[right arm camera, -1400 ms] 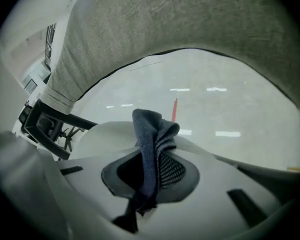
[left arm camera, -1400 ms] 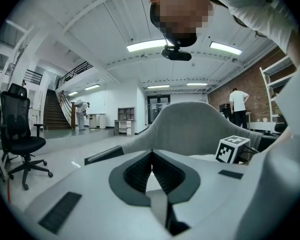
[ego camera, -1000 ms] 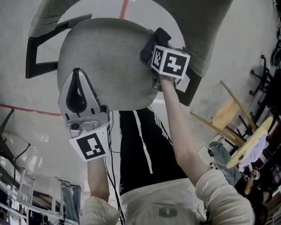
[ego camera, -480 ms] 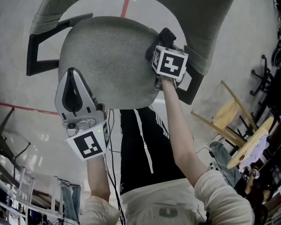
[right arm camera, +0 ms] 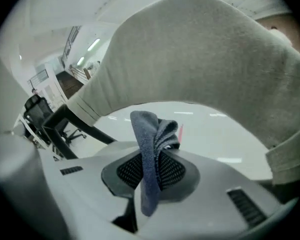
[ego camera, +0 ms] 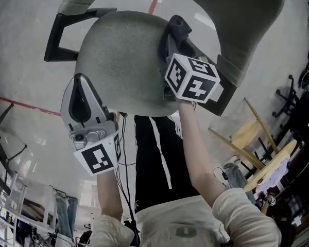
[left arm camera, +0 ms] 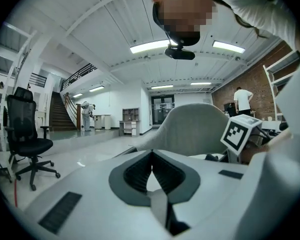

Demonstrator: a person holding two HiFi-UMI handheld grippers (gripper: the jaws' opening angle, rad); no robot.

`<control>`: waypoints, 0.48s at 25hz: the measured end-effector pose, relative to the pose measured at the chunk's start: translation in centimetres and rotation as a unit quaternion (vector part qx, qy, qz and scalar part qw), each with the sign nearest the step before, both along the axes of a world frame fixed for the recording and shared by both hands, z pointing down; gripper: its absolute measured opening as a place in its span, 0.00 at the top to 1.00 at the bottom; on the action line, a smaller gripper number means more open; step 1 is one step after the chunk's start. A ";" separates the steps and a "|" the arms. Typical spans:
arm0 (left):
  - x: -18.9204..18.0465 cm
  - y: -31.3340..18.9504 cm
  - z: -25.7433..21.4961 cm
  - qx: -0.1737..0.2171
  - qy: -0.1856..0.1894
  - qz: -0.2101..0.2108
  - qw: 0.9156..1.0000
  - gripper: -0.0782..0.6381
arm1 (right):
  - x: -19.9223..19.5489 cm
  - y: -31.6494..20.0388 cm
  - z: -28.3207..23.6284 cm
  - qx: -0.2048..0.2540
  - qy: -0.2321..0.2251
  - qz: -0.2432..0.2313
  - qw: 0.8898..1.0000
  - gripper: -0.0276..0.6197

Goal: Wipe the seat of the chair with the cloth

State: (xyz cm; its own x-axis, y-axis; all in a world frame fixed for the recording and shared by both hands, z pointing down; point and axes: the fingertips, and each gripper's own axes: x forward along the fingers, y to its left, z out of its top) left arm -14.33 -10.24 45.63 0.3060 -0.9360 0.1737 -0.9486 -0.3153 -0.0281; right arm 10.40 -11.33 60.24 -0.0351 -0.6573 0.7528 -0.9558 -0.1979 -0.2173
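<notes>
One crumpled dark-blue cloth (right arm camera: 152,144) pinched in right gripper (right arm camera: 151,176) at seat (ego camera: 121,60) edge; left gripper (left arm camera: 151,156) closed, empty.

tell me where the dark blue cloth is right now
In the head view the dark blue fabric cloth sits at the right edge of the grey padded chair seat, pinched in the right tongs.

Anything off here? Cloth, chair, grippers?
Nothing stands out. The dark blue cloth sits bunched in the shut right gripper at the right edge of the grey upholstered chair seat. The left gripper is shut and empty. No damage or spill shows.
</notes>
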 end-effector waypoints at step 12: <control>-6.1 2.2 1.5 -0.012 -0.011 -0.057 0.998 0.87 | -19.3 -4.7 -4.4 0.082 -0.275 -0.072 0.955 0.87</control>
State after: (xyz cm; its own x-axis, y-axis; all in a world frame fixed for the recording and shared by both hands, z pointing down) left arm -20.44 -8.08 47.13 0.1934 -0.9600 0.2022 -0.9777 -0.2059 -0.0423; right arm -8.87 -16.02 55.88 -0.4955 -0.7227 0.4819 -0.7027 0.0074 -0.7115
